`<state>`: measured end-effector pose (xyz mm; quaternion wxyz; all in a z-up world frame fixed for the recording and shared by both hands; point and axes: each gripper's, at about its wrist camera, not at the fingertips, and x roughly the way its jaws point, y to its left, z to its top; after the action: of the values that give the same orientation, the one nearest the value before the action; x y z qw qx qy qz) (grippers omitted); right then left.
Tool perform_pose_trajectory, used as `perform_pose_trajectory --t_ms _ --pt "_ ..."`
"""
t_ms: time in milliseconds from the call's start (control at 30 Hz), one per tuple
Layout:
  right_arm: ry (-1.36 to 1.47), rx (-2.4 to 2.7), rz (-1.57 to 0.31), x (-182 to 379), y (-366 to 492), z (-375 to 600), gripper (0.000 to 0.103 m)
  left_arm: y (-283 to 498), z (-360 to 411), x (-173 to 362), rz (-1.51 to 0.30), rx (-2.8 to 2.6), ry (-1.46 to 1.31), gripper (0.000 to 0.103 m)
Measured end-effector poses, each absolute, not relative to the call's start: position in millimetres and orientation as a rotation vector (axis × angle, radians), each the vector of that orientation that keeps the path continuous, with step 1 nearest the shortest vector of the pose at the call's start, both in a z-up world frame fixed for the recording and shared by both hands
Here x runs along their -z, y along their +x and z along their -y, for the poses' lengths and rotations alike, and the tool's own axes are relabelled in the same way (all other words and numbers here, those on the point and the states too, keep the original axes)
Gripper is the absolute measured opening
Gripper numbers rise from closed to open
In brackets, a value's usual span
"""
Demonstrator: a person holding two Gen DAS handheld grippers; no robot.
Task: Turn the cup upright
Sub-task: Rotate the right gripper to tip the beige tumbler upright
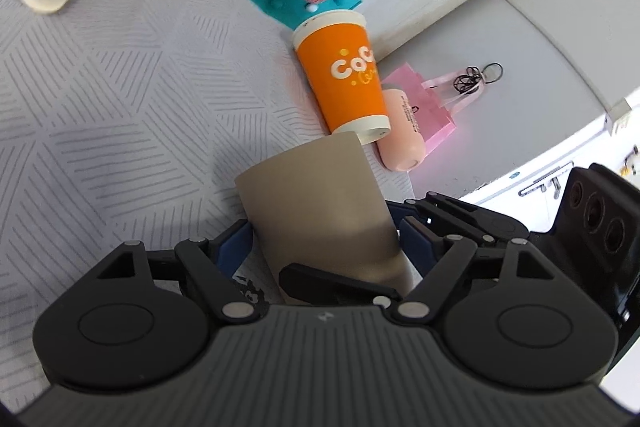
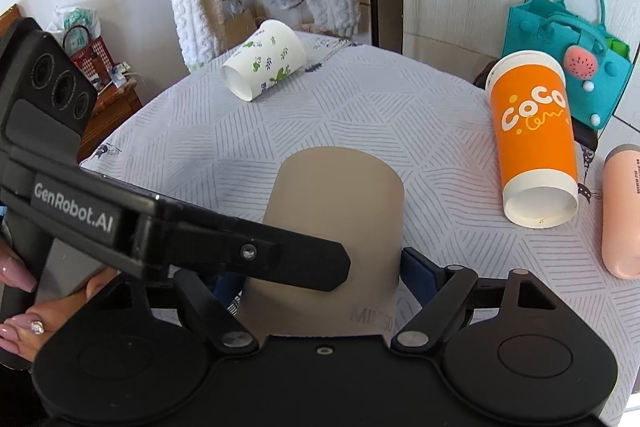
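1. The left gripper (image 1: 324, 247) has its blue-padded jaws pinching the sides of a beige cup (image 1: 320, 203), pads on the wall at both flanks.
2. The right gripper (image 2: 320, 275) also closes around the same beige cup (image 2: 336, 223); its blue pads sit against the cup's lower wall on either side, though the left pad is partly hidden behind the other gripper's finger.
3. In the right wrist view, a black finger of the left tool, marked "GenRobot.AI", crosses in front of the cup and presses on its wall.
4. The beige cup stands with its closed end away from the cameras, over the patterned tablecloth (image 2: 224, 147); whether it touches the cloth cannot be told.
5. Just beyond it lies an orange cup (image 2: 532, 139) on its side, its pale base rim facing the right camera.
6. Beside the orange cup rests a peach bottle (image 2: 622, 211), also lying down.
7. A teal felt bag (image 2: 560, 39) stands behind the orange cup.
8. Well apart, near the far table edge, a white cup with green leaf print (image 2: 264, 61) lies on its side.
9. In the left wrist view, a pink bag (image 1: 424, 99) lies below on the floor.
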<state>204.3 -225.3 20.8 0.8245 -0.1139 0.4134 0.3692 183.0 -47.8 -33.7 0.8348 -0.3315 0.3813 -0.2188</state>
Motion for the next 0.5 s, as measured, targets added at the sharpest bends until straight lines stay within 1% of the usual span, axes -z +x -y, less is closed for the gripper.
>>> perform_pose_trajectory --t_ms 267,500 --pt "-0.291 -0.775 -0.722 -25.2 180.8 223.4 0.084 159.1 57.4 16.8 -0.645 0.464 -0.501 0.076" --pt "-0.339 -0.775 -0.628 -25.8 172.2 212.9 0.084 148.5 43.8 10.4 -0.576 0.481 -0.421 0.073"
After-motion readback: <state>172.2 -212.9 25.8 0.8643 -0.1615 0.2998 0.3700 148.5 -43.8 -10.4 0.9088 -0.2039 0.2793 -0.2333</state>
